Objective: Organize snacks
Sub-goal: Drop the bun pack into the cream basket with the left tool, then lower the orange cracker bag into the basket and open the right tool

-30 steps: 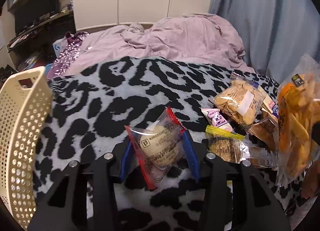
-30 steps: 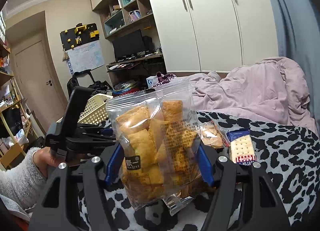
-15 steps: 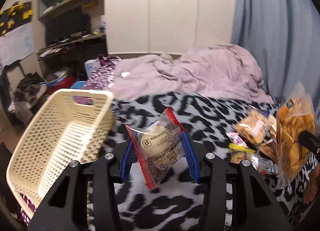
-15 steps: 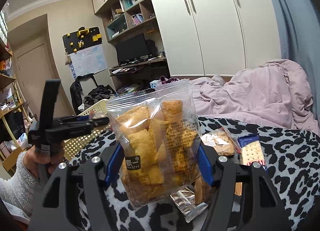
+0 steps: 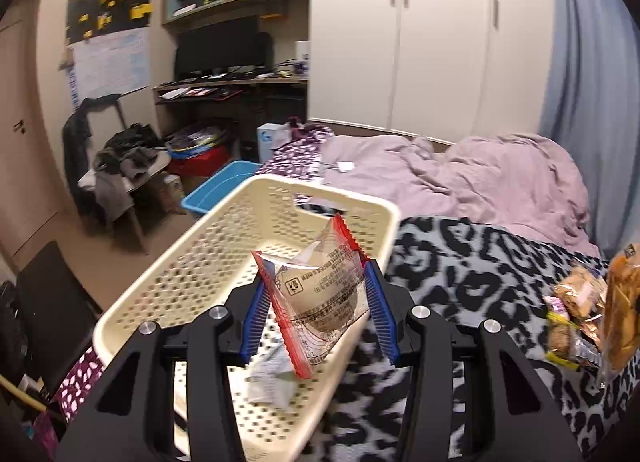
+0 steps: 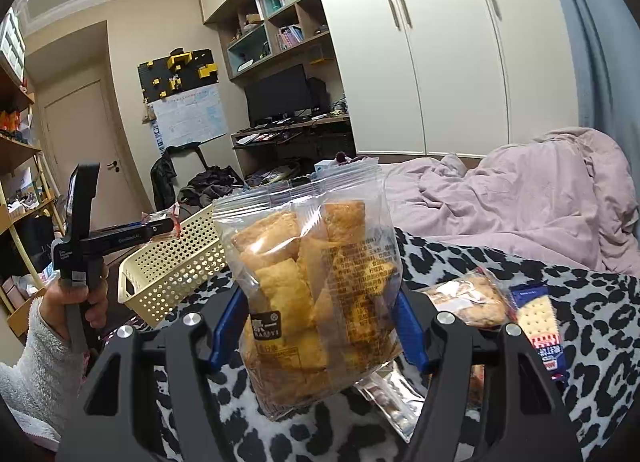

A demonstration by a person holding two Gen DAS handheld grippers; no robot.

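Each of the 2 fisheye views looks forward along its own tongs, close over the bed (image 5: 500,262). The left view tilts down at the near basket (image 5: 200,262); the right view faces level, left of centre. Both share basket (image 6: 176,262), wardrobe (image 6: 420,62) and desk (image 5: 232,82).

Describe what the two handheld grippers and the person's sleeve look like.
Both the left gripper and right gripper have black angular frames with silver bolts and ribbed blue fingers. Seen from the side, the left one has a black pistol-style handle with small white lettering. The sleeve is fluffy and white.
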